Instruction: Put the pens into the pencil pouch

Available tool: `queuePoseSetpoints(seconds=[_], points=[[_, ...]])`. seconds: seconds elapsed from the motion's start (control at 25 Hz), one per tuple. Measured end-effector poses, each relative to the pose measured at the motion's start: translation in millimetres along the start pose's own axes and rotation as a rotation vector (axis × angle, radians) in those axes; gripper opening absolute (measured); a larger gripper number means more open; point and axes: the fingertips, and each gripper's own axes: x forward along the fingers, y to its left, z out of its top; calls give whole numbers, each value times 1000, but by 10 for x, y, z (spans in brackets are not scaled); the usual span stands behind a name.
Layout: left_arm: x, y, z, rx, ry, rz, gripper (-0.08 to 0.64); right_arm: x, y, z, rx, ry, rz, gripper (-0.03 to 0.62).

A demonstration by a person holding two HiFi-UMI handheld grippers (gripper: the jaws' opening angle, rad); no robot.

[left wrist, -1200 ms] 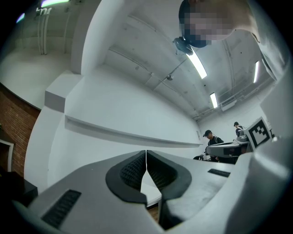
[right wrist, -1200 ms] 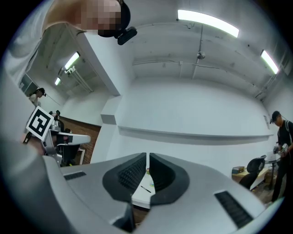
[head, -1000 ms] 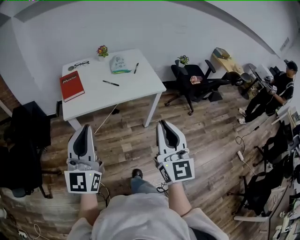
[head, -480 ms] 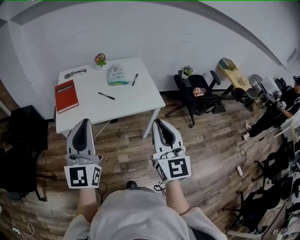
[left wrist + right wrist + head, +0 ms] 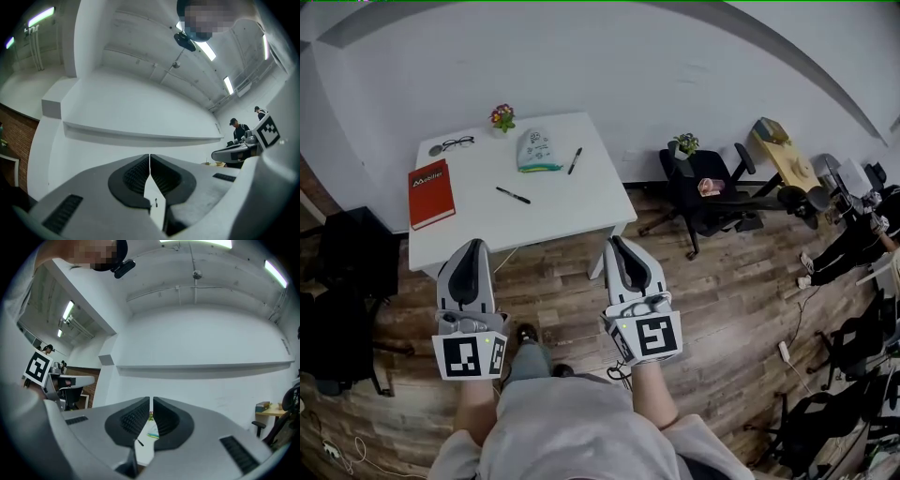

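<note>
Room: white wall (image 5: pixel 656 75) on far side, wood-plank floor (image 5: pixel 741 291) throughout. Far left, a dark chair (image 5: pixel 352 258).

Next, white bench (image 5: pixel 562 216) against the wall, well ahead of the person. On it, left to right:
- red book (image 5: pixel 429 191), flat, at left edge
- glasses (image 5: pixel 450 145), far left corner
- small flower pot (image 5: pixel 501 117), far edge
- one pen (image 5: pixel 513 195), mid-bench, apart from the rest
- pencil pouch (image 5: pixel 536 148), flat near far edge, just right of the pot
- second pen (image 5: pixel 575 160), just right of the pouch, not touching it

Both pens lie outside the pouch.

Near side, over the floor & short of the bench:
- Left hand-held gripper (image 5: pixel 470 246): jaws pressed together, nothing betw. them; in its own view the pads meet at the tips.
- Right hand-held gripper (image 5: pixel 622 244): level w/ the left one & well apart from it. Jaws also together w/ only a hairline slit, empty. Lower down in its view, the gap behind the pads shows the bench top w/ the pouch & a pen far off.

Right of bench: black office chair (image 5: pixel 712 192) w/ small potted plant (image 5: pixel 683 144) by its back. Then a wooden side table (image 5: pixel 783 159). At far right edge, a person in dark clothes (image 5: pixel 862 234), partly cut off. Power strip (image 5: pixel 786 352) & cable on the floor nearer.
</note>
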Motion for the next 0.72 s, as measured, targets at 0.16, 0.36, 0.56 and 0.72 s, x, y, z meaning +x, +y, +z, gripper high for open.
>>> queuePoseSetpoints(seconds=[0.16, 0.36, 0.56, 0.72], points=[[228, 72, -122, -8, 0, -6, 26, 230, -82, -95, -2, 7, -3, 43], [627, 221, -234, -12, -5, -24, 26, 646, -212, -137, -7, 4, -13, 43], [1073, 533, -396, -24, -3, -32, 26, 1212, -268, -214, -14, 11, -14, 43], [1452, 820, -536, -32, 10, -46, 26, 1679, -316, -269, -15, 19, -31, 43]])
